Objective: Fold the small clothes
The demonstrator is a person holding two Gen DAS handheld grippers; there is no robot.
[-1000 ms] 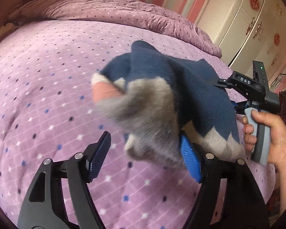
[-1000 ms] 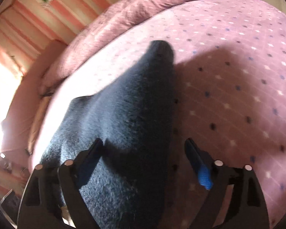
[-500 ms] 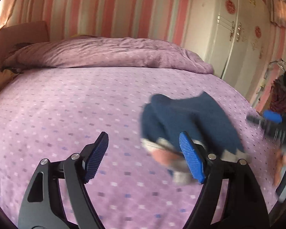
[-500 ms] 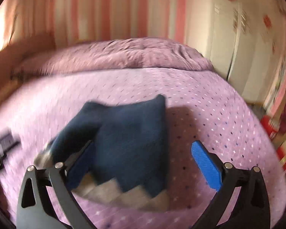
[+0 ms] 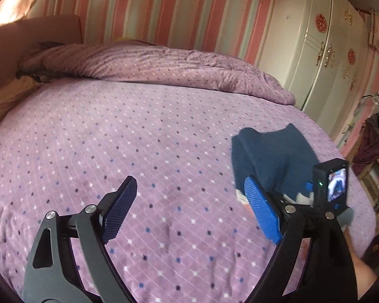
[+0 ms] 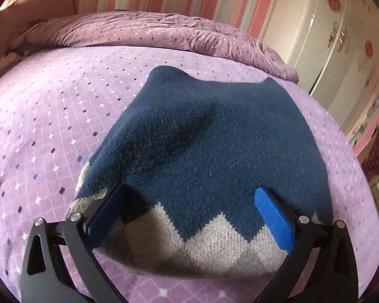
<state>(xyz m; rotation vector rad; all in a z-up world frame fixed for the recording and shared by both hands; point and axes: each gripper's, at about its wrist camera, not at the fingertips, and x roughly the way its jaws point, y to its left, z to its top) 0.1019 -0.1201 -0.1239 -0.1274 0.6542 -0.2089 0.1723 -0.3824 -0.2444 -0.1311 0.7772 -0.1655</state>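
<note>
A small navy knit garment (image 6: 214, 151) with a grey zigzag band lies folded on the purple dotted bedspread (image 6: 50, 116). My right gripper (image 6: 189, 217) is open just above its grey hem, fingers apart on either side. In the left wrist view the garment (image 5: 270, 156) lies to the right, partly behind my right gripper's camera block (image 5: 331, 184). My left gripper (image 5: 192, 209) is open and empty over bare bedspread (image 5: 113, 131), left of the garment.
A rumpled purple duvet (image 5: 151, 63) lies along the back of the bed. A cream wardrobe (image 5: 323, 50) stands at the right, with dark clothes (image 5: 374, 144) hanging beyond the bed's right edge. A striped wall is behind.
The garment was held up between both grippers a second ago; both let go and it now lies flat on the bed. My left gripper has pulled back to the left.
</note>
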